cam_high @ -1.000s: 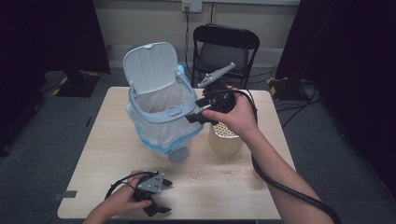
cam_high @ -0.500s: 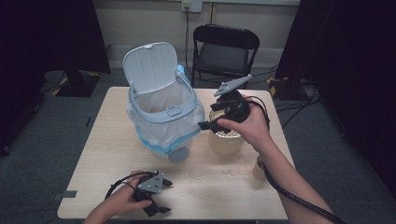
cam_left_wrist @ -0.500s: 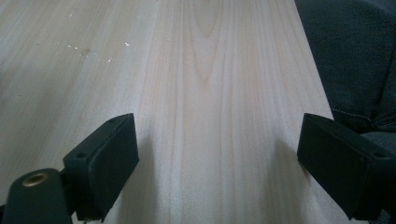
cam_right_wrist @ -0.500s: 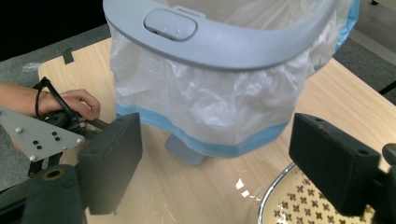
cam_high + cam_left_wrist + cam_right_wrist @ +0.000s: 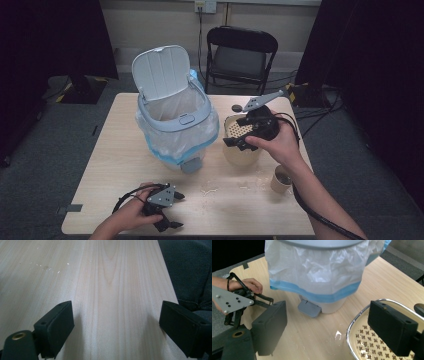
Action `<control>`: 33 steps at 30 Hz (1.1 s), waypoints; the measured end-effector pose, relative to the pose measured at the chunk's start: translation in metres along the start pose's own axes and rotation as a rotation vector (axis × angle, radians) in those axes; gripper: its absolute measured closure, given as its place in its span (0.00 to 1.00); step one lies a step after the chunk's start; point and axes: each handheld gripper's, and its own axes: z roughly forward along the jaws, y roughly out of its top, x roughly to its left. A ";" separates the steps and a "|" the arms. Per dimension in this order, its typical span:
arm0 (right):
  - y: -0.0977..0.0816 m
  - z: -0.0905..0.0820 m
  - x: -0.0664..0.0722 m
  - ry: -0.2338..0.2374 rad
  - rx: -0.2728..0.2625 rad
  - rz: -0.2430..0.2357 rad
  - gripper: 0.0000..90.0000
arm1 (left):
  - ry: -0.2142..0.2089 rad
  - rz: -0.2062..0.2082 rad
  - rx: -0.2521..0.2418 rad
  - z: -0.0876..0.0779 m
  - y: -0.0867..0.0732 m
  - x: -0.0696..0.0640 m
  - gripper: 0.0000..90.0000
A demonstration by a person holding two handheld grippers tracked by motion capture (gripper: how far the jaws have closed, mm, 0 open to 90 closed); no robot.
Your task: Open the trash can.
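A pale blue pedal bin (image 5: 175,125) with its lid up and a white and blue bag inside stands mid-table. To its right sits a cream bowl (image 5: 239,150) with a patterned inside. My right gripper (image 5: 234,144) hovers over the bowl's near rim, pointing toward the bin. Its jaws have just been opening and stand open, with nothing between them. In the right gripper view the bowl (image 5: 372,345) lies under the right jaw, with the bin's bag (image 5: 317,267) ahead. My left gripper (image 5: 176,211) rests open near the table's front edge.
A paper cup (image 5: 281,179) stands right of the bowl, by my right wrist. White crumbs (image 5: 220,187) dot the table in front of the bin. The bin's grey pedal (image 5: 309,308) sticks out at its base. A black folding chair (image 5: 240,55) stands behind the table.
My right gripper has moved right and down, from the bin's rim to above the bowl, and its jaws have widened. The left gripper has stayed put.
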 end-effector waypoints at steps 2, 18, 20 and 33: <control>-0.006 -0.002 -0.002 0.003 -0.003 0.004 0.18 | 0.000 0.000 0.001 0.000 0.000 0.000 0.13; -0.048 -0.007 -0.014 -0.008 0.011 0.034 0.18 | 0.003 0.000 -0.003 0.000 0.000 0.000 0.13; -0.052 -0.007 -0.016 -0.007 0.004 0.040 0.18 | 0.002 0.003 -0.003 0.000 0.000 0.000 0.13; -0.077 -0.018 -0.019 -0.012 -0.017 0.069 0.18 | 0.000 -0.004 -0.003 0.000 0.000 0.000 0.13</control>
